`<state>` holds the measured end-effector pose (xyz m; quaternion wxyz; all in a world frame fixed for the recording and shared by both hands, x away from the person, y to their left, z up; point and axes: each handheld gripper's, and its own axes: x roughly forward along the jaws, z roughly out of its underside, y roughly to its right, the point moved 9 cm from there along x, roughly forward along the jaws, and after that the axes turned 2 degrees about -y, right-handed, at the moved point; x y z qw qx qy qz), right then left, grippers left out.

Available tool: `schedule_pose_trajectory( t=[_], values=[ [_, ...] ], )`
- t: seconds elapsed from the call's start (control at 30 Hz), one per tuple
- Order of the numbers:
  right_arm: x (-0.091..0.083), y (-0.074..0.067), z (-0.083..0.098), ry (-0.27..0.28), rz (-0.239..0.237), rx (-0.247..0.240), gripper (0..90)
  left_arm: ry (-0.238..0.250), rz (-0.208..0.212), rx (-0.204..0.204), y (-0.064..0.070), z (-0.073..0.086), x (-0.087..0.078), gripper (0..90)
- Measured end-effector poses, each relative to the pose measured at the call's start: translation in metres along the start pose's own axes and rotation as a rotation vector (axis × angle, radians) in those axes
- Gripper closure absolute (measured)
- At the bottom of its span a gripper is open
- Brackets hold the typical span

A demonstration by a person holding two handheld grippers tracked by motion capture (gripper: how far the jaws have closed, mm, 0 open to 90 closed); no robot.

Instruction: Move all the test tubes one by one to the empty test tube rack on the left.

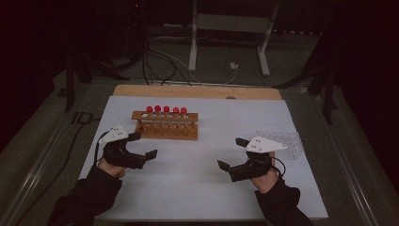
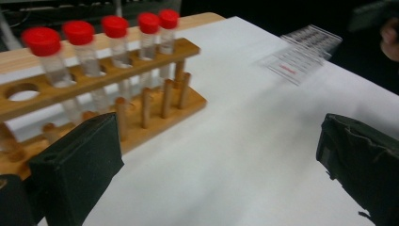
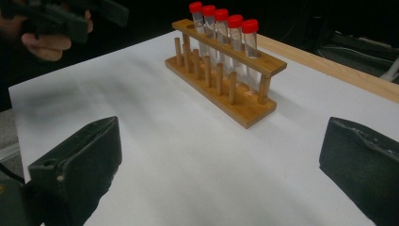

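Rack (image 1: pixel 165 125): wooden, on the white sheet (image 1: pixel 202 188) toward the table's far edge, left of centre; five red-capped tubes (image 1: pixel 166 113) upright in it; one end hole bare
Long axis: runs left to right, parallel to the far edge
Left gripper (image 1: pixel 143 145): near the sheet's left edge, just short of the rack's left end; jaws spread wide, nothing between them; the nearer hand
Right gripper (image 1: pixel 230 152): toward the sheet's right edge, well apart from the rack; jaws wide, holding nothing
Clear tray (image 1: pixel 282 141): at the sheet's right edge, beyond the right gripper

Open white sheet (image 1: pixel 197 174) ahead; wooden rack (image 1: pixel 165 126) blocks the far-left side.
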<state>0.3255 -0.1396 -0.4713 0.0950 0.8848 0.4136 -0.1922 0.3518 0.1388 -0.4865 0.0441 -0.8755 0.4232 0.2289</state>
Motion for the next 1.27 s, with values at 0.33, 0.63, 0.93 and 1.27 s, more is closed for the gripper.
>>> schedule_pose_trajectory(
  t=[0.33, 0.63, 0.93, 1.27],
  values=[
    [0.002, 0.000, 0.002, -0.004, 0.002, -0.005, 0.0, -0.005, 0.064, 0.020, 0.024, 0.025, 0.007, 1.5],
    [0.002, 0.000, 0.003, -0.007, 0.005, -0.011, 0.0, -0.009, 0.080, 0.076, 0.035, 0.043, 0.012, 1.5],
    [0.003, -0.001, 0.004, -0.008, 0.005, -0.015, 0.0, -0.008, 0.092, 0.115, 0.042, 0.054, 0.014, 1.5],
    [0.007, -0.002, 0.007, -0.016, -0.001, -0.019, 0.0, -0.031, 0.108, 0.121, 0.042, 0.064, 0.020, 1.5]
  ],
)
